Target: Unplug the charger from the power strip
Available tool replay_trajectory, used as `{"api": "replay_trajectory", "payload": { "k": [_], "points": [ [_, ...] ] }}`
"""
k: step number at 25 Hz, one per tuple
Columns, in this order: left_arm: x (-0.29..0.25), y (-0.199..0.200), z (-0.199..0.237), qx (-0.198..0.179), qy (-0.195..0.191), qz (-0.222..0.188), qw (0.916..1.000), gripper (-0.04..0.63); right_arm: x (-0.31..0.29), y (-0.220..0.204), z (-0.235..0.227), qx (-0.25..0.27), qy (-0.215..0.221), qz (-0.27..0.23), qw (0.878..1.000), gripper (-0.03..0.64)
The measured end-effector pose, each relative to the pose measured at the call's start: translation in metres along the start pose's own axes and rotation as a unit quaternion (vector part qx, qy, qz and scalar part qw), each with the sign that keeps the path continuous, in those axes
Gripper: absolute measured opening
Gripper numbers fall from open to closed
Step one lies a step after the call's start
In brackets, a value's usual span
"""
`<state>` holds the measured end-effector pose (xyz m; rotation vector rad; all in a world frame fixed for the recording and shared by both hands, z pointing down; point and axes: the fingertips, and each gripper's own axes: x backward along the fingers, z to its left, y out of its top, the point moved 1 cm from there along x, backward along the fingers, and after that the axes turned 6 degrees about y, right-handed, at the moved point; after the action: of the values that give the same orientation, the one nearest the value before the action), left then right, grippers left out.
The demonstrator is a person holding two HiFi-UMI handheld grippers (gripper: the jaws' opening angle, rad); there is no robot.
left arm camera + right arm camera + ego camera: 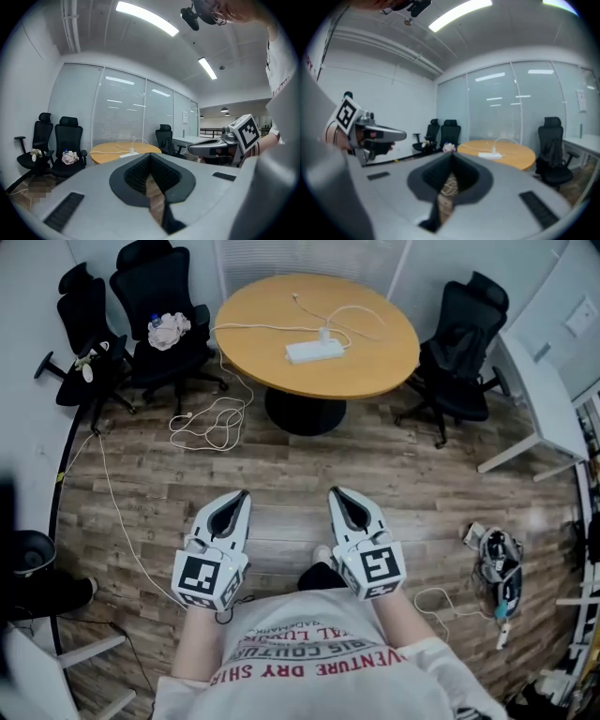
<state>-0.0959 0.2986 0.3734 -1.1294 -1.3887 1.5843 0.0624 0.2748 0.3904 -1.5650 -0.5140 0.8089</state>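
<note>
1. head view: the left tool and right tool are held side by side over the wooden floor, both well short of the round table. the white power strip lies near the table's middle, and the charger stands plugged into it.
2. left gripper view: the left tool's jaws are closed tip to tip with nothing between them. the table and strip sit far ahead.
3. right gripper view: the right tool's jaws are also pressed together and empty. the strip and charger lie on the table, ahead and to the right.
</note>
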Motion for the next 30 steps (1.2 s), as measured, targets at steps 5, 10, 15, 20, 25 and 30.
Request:
{"api": "replay_trajectory", "payload": {
  "k": [5,10,15,20,25,30],
  "points": [
    [-0.080,0.015,-0.022,0.000,0.021,0.010,0.9997,0.032,-0.022,0.015,-0.093,0.004,0.020,0.003,1.000,0.029],
    [-0.149,0.027,-0.039,0.009,0.026,0.002,0.9996,0.032,-0.037,0.024,-0.166,0.003,0.028,0.001,1.000,0.029],
    [-0.199,0.028,-0.053,0.022,0.003,0.014,0.9997,0.032,-0.055,0.023,-0.218,-0.020,0.019,0.010,1.000,0.029],
    [-0.243,0.022,-0.032,0.021,-0.009,0.018,0.9996,0.032,-0.090,0.018,-0.244,-0.022,0.008,0.017,1.000,0.029],
    [-0.311,0.023,-0.004,0.005,-0.040,0.018,0.9990,0.032,-0.145,0.025,-0.272,-0.019,-0.009,0.017,1.000,0.029],
    [-0.388,0.051,0.044,-0.003,-0.069,0.005,0.9976,0.032,-0.211,0.051,-0.310,-0.006,-0.036,0.015,0.999,0.029]
  ]
}}
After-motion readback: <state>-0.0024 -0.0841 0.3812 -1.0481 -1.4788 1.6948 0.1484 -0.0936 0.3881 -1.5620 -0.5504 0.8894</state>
